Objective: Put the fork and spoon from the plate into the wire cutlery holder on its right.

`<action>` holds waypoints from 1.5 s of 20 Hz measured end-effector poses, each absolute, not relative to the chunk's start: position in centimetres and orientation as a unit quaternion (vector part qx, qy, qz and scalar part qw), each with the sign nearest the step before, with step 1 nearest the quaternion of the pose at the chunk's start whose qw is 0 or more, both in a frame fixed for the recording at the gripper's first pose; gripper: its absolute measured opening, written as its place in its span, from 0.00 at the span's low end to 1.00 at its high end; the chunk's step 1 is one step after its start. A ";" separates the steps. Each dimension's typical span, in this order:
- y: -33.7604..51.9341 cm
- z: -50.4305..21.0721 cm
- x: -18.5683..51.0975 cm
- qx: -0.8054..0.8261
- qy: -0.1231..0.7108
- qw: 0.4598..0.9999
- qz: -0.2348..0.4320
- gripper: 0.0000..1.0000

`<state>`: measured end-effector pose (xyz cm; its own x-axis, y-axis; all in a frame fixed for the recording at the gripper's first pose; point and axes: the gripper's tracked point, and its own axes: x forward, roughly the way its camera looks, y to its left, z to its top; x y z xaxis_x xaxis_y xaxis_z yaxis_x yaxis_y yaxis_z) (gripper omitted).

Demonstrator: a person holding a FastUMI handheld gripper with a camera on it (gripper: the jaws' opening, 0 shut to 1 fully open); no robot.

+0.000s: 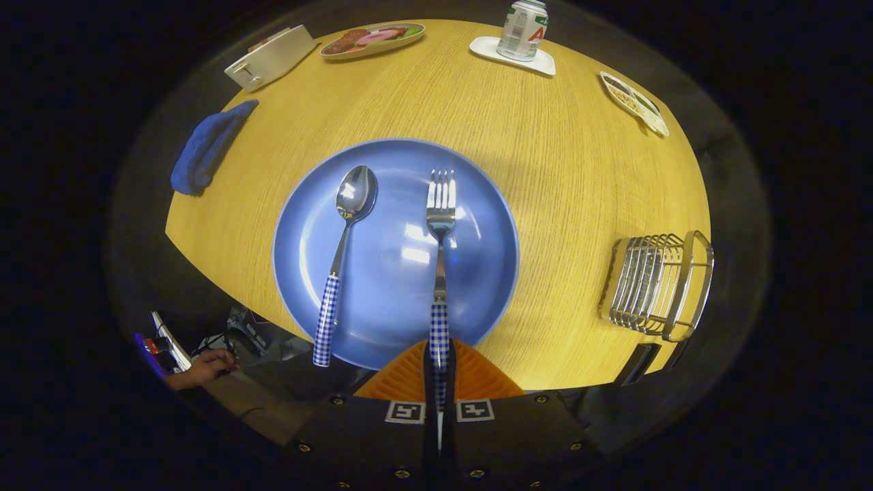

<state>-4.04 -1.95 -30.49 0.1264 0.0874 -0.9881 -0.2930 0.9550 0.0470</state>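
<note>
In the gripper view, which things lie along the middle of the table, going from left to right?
Blue cloth → spoon → fork, its handle clamped between the claw fingers → wire cutlery holder. Spoon and fork both lie on the blue plate.

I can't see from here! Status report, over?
Gripper shut on fork handle. Spoon still on plate. Wire cutlery holder empty, path clear.

We see a shiny smooth plate [395, 300] on a wooden bench [566, 177] with fine grain. The spoon [344, 239], fork [440, 232] and wire cutlery holder [658, 286] are shiny metal. The tongs [440, 382] squeeze the fork's handle.
</note>
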 end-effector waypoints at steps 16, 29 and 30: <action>-9.8 -22.8 -9.1 -0.097 0.707 0.671 0.201 0.02; -20.6 -16.9 -8.4 -0.106 0.737 0.652 0.141 0.02; -20.9 -16.7 -8.3 -0.101 0.741 0.650 0.139 0.02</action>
